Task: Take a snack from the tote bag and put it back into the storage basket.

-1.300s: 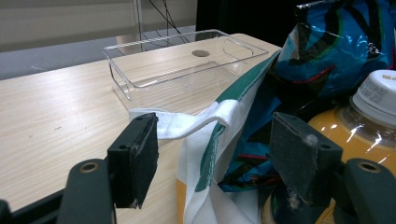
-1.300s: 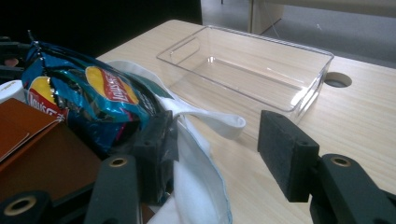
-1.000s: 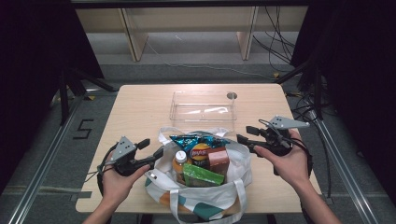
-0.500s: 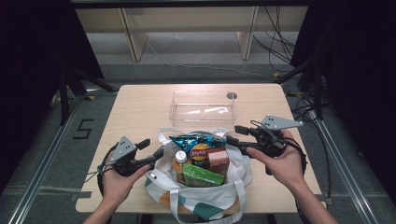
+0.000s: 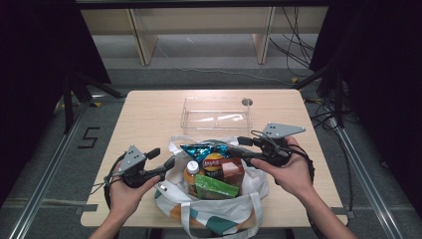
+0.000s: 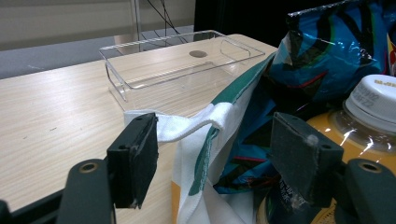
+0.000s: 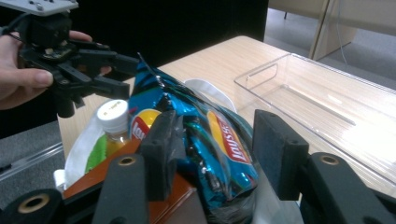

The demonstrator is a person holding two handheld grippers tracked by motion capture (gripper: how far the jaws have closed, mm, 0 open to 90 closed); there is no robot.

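A white and teal tote bag (image 5: 219, 219) stands at the table's near edge. It holds a blue chip bag (image 5: 204, 149), an orange bottle (image 5: 191, 172) with a white cap, a brown box (image 5: 233, 169) and a green packet (image 5: 214, 186). My left gripper (image 5: 163, 157) is open at the bag's left rim. In the left gripper view its jaws straddle the rim and white strap (image 6: 196, 126), beside the bottle cap (image 6: 373, 100). My right gripper (image 5: 241, 149) is open at the bag's right. Its jaws stand either side of the chip bag (image 7: 219, 135).
An empty clear plastic tray (image 5: 216, 102) lies on the wooden table (image 5: 149, 119) just beyond the bag, with a small round disc (image 5: 247, 102) at its far right corner. Table edges are close on both sides of my hands.
My right gripper has moved left and down to the bag, so its jaws now straddle the chip bag. My left gripper has barely moved.
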